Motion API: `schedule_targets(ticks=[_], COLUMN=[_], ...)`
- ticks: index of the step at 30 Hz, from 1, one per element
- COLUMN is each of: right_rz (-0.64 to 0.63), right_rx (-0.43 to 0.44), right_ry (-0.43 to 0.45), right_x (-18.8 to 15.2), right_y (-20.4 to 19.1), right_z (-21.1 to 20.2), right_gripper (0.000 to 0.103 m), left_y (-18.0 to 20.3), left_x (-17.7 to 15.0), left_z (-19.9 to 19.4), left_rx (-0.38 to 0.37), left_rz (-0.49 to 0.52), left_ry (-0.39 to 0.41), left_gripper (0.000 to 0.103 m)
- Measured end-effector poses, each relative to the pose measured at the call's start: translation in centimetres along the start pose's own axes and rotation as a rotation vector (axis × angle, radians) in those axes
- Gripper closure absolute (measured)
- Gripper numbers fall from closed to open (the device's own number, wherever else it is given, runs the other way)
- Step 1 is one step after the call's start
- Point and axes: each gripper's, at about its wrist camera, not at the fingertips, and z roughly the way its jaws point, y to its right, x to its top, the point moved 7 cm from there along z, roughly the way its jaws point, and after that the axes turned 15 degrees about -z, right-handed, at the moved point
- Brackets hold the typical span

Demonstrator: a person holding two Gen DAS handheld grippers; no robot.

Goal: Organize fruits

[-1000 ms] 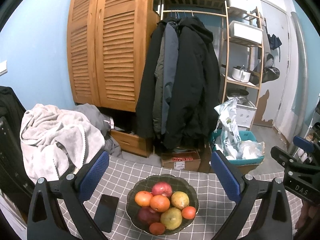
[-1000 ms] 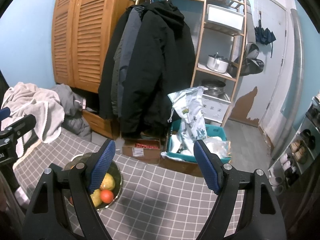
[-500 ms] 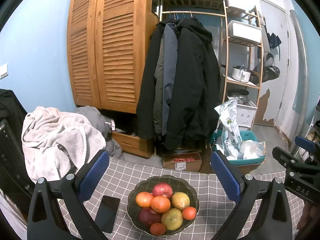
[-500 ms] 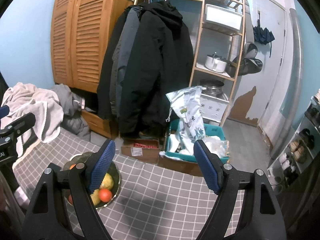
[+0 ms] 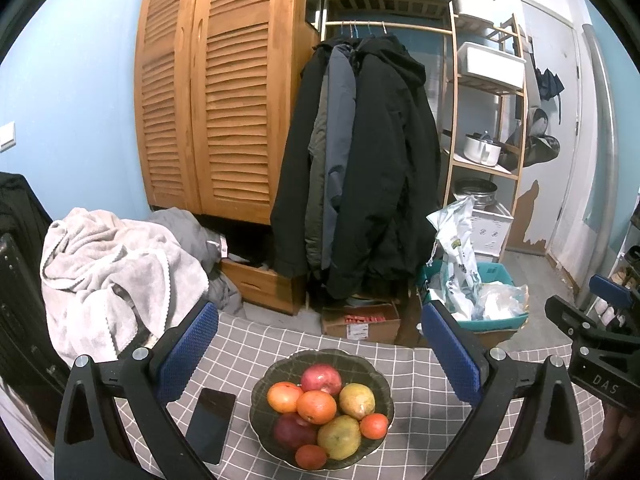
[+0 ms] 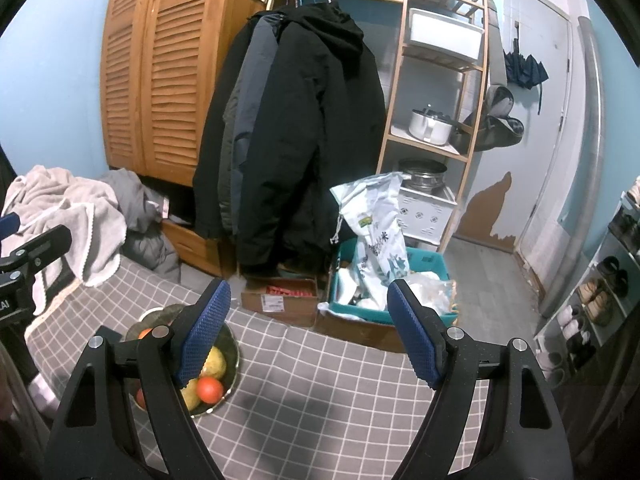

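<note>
A dark glass bowl (image 5: 362, 364) sits on the grey checked tablecloth (image 5: 256, 348), heaped with several fruits: a red apple (image 5: 321, 378), an orange (image 5: 316, 407), a yellow-green pear (image 5: 357, 401) and a small tangerine (image 5: 374, 426). My left gripper (image 5: 320, 350) hangs open above and behind the bowl, nothing between its blue pads. My right gripper (image 6: 308, 332) is open too, over bare cloth to the right of the bowl (image 6: 236, 356), whose fruit (image 6: 210, 390) shows partly behind its left finger. The right gripper's body (image 5: 592, 344) shows at the right edge of the left wrist view.
A black phone (image 5: 211, 420) lies flat on the cloth left of the bowl. Beyond the table's far edge are a cardboard box (image 5: 360, 322), a teal bin (image 5: 492, 276) with bags, hanging coats (image 5: 360, 168), a wooden wardrobe (image 5: 216, 92) and a heap of blankets (image 5: 108, 268).
</note>
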Motion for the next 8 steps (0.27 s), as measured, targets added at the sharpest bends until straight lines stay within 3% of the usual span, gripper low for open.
schedule_targets(ticks=[8], right_rz=[0.001], right_rx=[0.0], right_ry=[0.0], right_x=[-0.04], right_y=[0.06], right_z=[-0.03], right_gripper=[0.024], left_y=[-0.01], left_x=[-0.02], left_z=[-0.02], left_rx=[0.0], left_rz=[-0.001], left_ry=[-0.003], left_gripper=[0.001])
